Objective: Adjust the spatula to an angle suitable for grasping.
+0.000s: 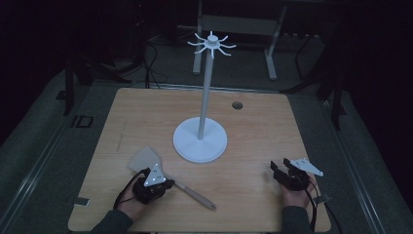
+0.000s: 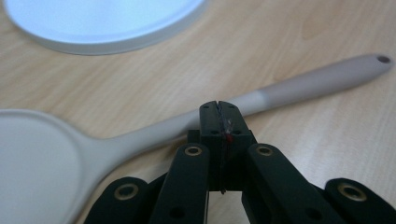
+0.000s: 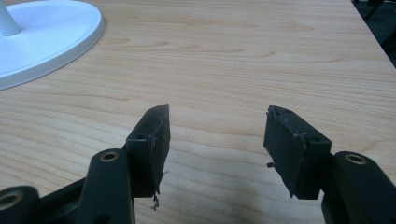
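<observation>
While left tool (image 1: 163, 184) sits pinched empty beside spatula (image 2: 140, 135) lower left — right tool (image 3: 215, 140) wide — reopen, straddle handle squarely.

We saw our right tongs (image 3: 217, 140) spread wide over the bare wooden table (image 3: 243, 60), nothing between the two black jaws. A white round base (image 3: 51, 32) lay at the upper left, with a post (image 3: 8, 21) rising from it.
</observation>
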Available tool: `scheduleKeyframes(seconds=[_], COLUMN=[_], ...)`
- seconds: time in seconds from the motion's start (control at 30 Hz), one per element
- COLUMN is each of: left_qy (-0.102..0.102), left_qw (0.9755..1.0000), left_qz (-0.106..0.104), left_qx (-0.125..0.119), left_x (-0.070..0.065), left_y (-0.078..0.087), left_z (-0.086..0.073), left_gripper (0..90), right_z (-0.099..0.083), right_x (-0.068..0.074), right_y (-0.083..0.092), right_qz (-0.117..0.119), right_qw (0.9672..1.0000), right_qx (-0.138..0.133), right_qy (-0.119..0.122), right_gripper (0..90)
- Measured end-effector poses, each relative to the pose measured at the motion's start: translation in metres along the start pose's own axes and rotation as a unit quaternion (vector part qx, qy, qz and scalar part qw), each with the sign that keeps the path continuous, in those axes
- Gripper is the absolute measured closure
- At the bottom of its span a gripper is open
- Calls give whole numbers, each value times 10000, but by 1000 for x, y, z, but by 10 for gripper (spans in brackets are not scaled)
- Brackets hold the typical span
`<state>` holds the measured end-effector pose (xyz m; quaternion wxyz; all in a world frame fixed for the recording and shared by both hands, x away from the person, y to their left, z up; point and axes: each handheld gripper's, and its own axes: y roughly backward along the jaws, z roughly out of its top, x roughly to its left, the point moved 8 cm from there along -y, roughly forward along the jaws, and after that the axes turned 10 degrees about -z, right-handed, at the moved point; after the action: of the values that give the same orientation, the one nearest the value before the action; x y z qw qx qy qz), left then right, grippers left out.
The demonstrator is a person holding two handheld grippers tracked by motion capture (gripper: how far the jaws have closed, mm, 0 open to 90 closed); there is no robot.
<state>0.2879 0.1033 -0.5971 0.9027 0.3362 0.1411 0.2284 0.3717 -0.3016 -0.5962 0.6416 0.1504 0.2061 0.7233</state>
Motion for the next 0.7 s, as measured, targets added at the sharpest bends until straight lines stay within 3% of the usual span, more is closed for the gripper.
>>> scheduleKeyframes(seconds=[0.27, 0.47, 0.7], left_qy=[-158, -450, -593], left_qw=[9996, 9971, 9958], left_qz=[-181, -418, -493], left_qx=[157, 447, 500], left_x=[-11, -28, -37], left_y=[-9, -24, -37], left_z=[0, 0, 7], left_gripper=[899, 899, 898], right_z=[0, 0, 0], right_x=[0, -1, -1], right_y=[0, 0, 0], right_qz=[5, 11, 11], right_qw=[10000, 10000, 10000], right_qx=[-13, -21, -22], right_qy=[-8, -31, -31], right_gripper=[405, 402, 398])
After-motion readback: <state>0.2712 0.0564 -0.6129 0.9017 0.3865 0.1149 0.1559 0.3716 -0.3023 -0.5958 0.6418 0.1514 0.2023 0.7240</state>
